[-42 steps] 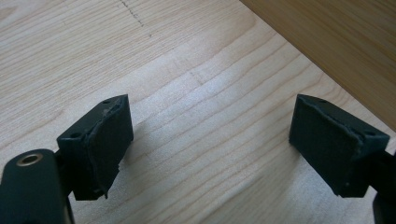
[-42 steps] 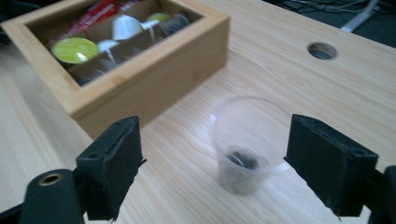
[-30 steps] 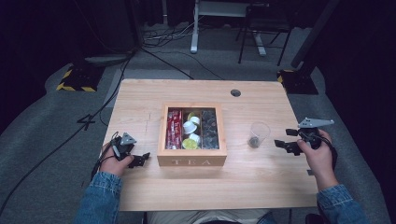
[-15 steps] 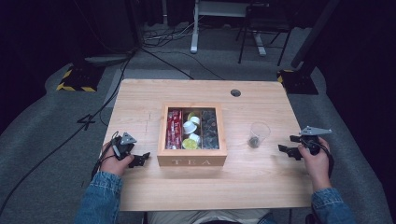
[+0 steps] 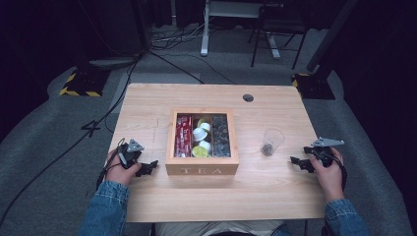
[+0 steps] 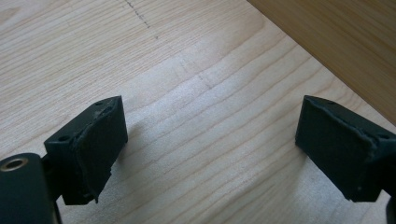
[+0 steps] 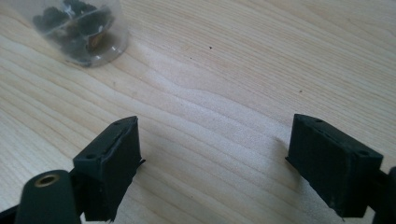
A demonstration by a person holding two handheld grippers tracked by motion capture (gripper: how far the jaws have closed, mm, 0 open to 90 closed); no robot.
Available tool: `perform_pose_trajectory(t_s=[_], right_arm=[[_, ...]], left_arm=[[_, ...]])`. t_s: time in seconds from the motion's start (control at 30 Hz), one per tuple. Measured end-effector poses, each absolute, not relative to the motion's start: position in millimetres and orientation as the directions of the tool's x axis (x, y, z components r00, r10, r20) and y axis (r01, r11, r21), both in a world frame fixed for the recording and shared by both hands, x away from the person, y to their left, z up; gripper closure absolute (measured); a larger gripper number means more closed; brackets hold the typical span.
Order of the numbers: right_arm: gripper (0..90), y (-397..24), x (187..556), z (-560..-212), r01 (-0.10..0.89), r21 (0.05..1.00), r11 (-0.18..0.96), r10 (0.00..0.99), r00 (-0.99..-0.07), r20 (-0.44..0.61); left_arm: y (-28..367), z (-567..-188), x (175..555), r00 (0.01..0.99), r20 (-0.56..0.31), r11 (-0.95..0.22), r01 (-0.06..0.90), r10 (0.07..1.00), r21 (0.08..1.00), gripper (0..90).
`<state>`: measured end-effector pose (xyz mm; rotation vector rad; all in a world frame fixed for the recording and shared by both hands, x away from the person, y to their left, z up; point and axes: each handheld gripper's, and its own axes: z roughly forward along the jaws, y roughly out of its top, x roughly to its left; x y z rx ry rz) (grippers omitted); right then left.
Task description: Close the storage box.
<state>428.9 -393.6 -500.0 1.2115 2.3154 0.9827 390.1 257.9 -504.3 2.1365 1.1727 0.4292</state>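
Moved: your right gripper has sunk to the light wooden table, jaws just widened, empty | clear plastic cup of dark pieces stands apart, released | left gripper wide open, empty, parked beside the wooden tea box.

Wooden tea box front wall: "TEA" in capital letters
Grey floor carpet, left of table: a mark reading "4"

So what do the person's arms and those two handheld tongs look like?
Both forearms wear blue denim sleeves. The left tongs and right tongs are black, each with two blocky jaws faced with dark pads. Each carries a grey three-cornered plate on top, and a dark cable trails from the left one.
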Motion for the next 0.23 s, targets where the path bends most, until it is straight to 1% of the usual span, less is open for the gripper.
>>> perform_pose_trajectory(t_s=[0.03,0.07,0.23], right_arm=[[14.0,-391.7,428.7,-500.3,0.571,0.711,0.411,0.817,-0.576,-0.01],[13.4,-391.0,429.0,-500.4,0.573,0.708,0.412,0.818,-0.575,-0.01],[12.7,-390.4,429.1,-500.7,0.575,0.708,0.409,0.819,-0.574,-0.007]], left_arm=[[258.0,-504.3,390.2,0.542,-0.022,-0.384,0.623,0.84,0.681,9.6],[258.1,-504.2,390.1,0.539,-0.022,-0.383,0.625,0.842,0.68,9.6],[259.1,-504.5,390.5,0.51,-0.025,-0.359,0.638,0.86,0.681,9.6]])
